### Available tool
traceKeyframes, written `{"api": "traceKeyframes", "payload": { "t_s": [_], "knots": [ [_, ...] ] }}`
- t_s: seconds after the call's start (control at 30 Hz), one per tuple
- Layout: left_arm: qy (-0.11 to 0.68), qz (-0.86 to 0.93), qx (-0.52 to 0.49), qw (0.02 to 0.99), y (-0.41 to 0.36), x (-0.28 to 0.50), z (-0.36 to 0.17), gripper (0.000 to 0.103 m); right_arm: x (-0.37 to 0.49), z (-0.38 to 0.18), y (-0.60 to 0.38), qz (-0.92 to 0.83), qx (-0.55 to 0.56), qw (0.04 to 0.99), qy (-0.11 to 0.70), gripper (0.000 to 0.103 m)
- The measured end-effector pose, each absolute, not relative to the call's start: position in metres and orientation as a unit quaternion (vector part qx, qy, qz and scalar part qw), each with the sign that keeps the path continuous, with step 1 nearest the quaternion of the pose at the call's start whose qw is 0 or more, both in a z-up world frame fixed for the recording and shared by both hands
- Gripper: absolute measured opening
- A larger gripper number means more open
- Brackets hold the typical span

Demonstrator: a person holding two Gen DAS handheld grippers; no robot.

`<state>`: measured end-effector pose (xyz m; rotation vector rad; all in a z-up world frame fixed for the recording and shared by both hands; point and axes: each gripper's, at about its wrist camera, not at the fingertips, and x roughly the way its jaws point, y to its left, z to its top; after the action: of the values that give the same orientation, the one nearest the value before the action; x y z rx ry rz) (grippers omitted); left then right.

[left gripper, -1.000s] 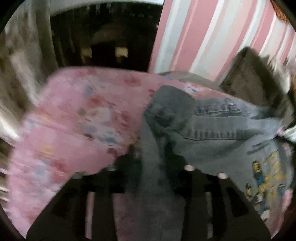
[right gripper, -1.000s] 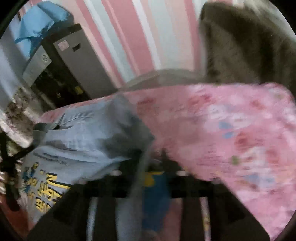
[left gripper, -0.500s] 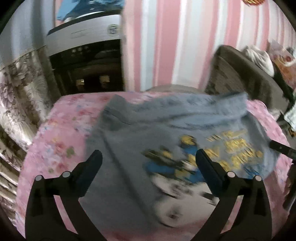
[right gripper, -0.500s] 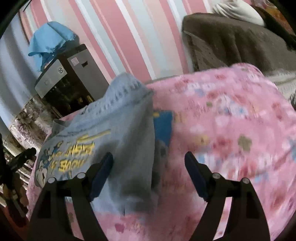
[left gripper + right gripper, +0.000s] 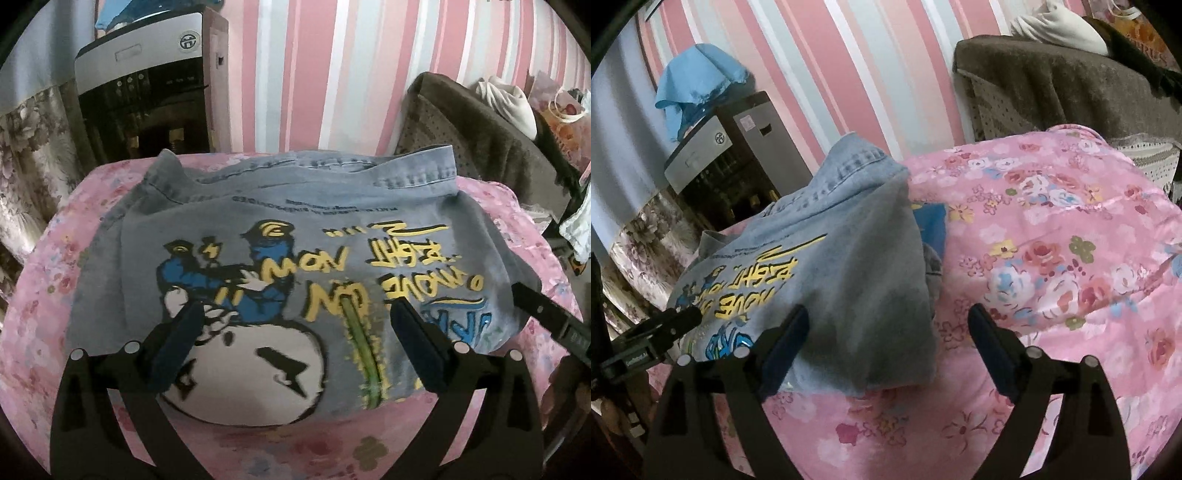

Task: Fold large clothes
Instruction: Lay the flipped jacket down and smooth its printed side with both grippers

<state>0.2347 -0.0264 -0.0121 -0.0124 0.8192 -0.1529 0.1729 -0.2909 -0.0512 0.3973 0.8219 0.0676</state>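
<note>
Nearest, the left gripper (image 5: 295,347): fingers spread wide, nothing between them, poised above the printed back panel of the denim jacket (image 5: 295,258). The right gripper (image 5: 888,347): likewise spread and empty, its left finger over the jacket's right edge, its right finger over bare cover. The denim jacket: folded into a compact bundle, cartoon print and yellow lettering uppermost, hem band toward the far side, lying on the pink floral cover (image 5: 55,295) of a bed or table; which one cannot be told. From the right wrist view a blue-printed layer (image 5: 932,225) and a grey fold peek out from under the right edge, so the stack is not flush. Beyond, a brown blanket (image 5: 1052,81) over furniture; a silver-and-black appliance (image 5: 140,85) with a blue cloth (image 5: 698,81) on top; farthest, the pink-striped wall (image 5: 314,55). Risks, as judged: heavy denim tends to spring open, so the top layer may slide off; a pinch at the uneven right edge could catch only one layer and drag the fold apart; the soft cover may bunch into the grasp.
</note>
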Motion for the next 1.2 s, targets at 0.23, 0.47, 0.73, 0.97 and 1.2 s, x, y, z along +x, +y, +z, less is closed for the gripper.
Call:
{"api": "traceKeyframes", "payload": {
  "t_s": [0.23, 0.47, 0.73, 0.97, 1.2],
  "knots": [
    [0.397, -0.082, 0.032, 0.913, -0.05, 0.237, -0.028, 0.075, 0.172, -0.06, -0.295, 0.037, 0.214, 0.891, 0.399, 0.092],
    [0.406, -0.075, 0.049, 0.909, -0.055, 0.243, -0.047, 0.072, 0.171, -0.063, -0.29, 0.041, 0.215, 0.891, 0.397, 0.092],
    [0.401, -0.071, 0.035, 0.913, -0.051, 0.239, -0.045, 0.062, 0.171, -0.064, -0.289, 0.041, 0.218, 0.891, 0.395, 0.092],
    [0.398, -0.093, 0.013, 0.913, -0.052, 0.24, -0.033, 0.019, 0.166, -0.049, -0.278, 0.042, 0.154, 0.907, 0.391, 0.092],
    [0.392, -0.099, 0.023, 0.915, -0.054, 0.244, -0.046, 0.018, 0.163, -0.056, -0.283, 0.051, 0.172, 0.899, 0.399, 0.097]
  ]
}}
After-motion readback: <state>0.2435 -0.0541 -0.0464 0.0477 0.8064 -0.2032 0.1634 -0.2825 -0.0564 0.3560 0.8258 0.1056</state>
